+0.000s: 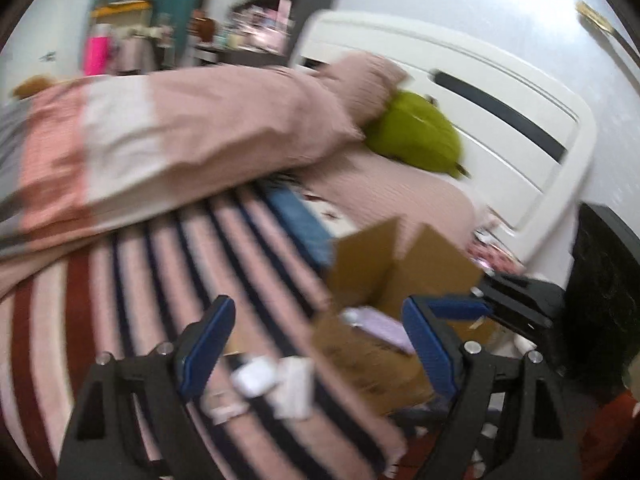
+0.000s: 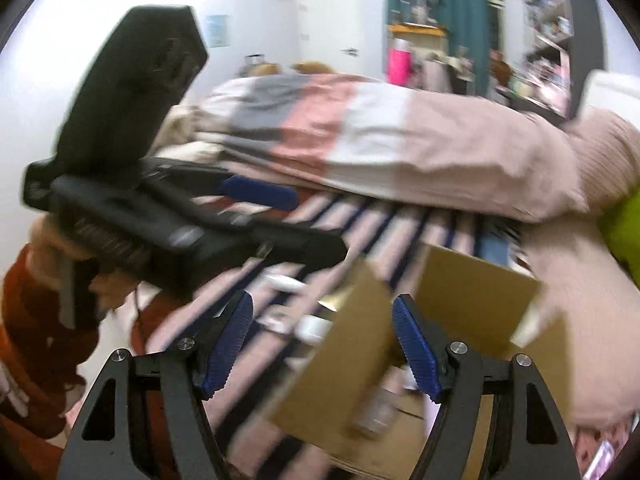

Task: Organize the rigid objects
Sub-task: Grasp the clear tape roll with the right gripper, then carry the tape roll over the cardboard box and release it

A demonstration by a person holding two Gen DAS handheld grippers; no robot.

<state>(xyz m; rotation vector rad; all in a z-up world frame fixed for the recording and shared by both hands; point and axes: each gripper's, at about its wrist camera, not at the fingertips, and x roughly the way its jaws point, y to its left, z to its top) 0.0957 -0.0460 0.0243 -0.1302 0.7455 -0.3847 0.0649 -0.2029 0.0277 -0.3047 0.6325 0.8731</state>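
Right now both tongs are hanging wide with nothing between their blue pads. The left gripper [image 1: 316,344] is filling the bottom of the left wrist view, above a striped blanket [image 1: 160,264] where a few small white things [image 1: 276,380] are lying loose in the lower middle; blur is making it hard to say what they are. A cardboard box [image 1: 384,276] with its flaps up is standing at the lower right of that view, touching the blanket, and something pale lilac is showing inside it.

The right gripper [image 2: 322,344] is sitting at the bottom of the right wrist view, with a box flap [image 2: 340,352] lying between its pads but not pinched. At the left of that frame the other gripper's black body is crossing in front of the bedding.

Judging by the task, the loose white pieces are probably going into the box next. Doing that well is asking for slowing down first, since both views are smearing. Lowering the left pads squarely either side of one piece, clear of the soft blanket folds, is looking like the safer approach.
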